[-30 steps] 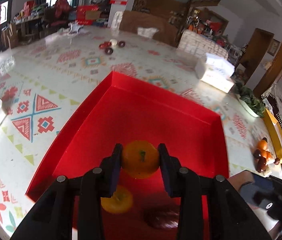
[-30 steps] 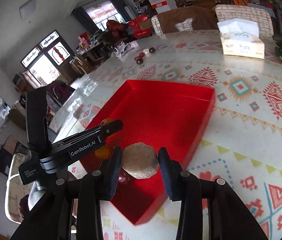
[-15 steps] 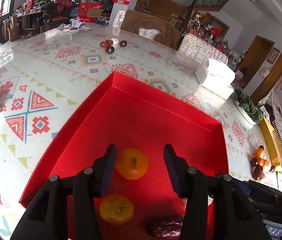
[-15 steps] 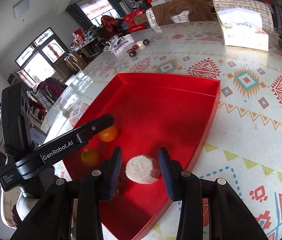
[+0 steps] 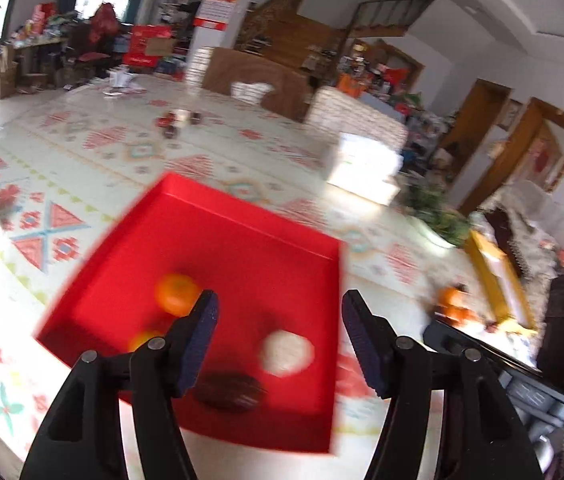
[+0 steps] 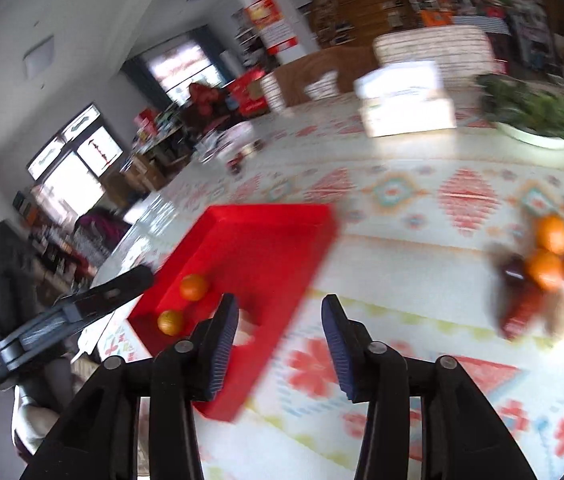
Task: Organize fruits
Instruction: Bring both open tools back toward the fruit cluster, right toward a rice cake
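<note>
Both jaws are opening and empty: left hand-held gripper [image 5: 277, 320] over the red tray [image 5: 241, 236], right hand-held gripper [image 6: 279, 324] above the surface [image 6: 402, 280]. Two oranges [image 5: 175, 294] sit inside.

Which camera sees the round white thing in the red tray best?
The left wrist view: the round white thing lies whole, though blurred, on the red tray. In the right wrist view a finger of the right tool hides most of it.

Red tray [image 5: 241, 240] holds two oranges [image 5: 175, 294], pale round fruit [image 5: 286, 354], dark fruit [image 5: 229, 392]; more fruits [image 6: 546, 268] beside it
</note>
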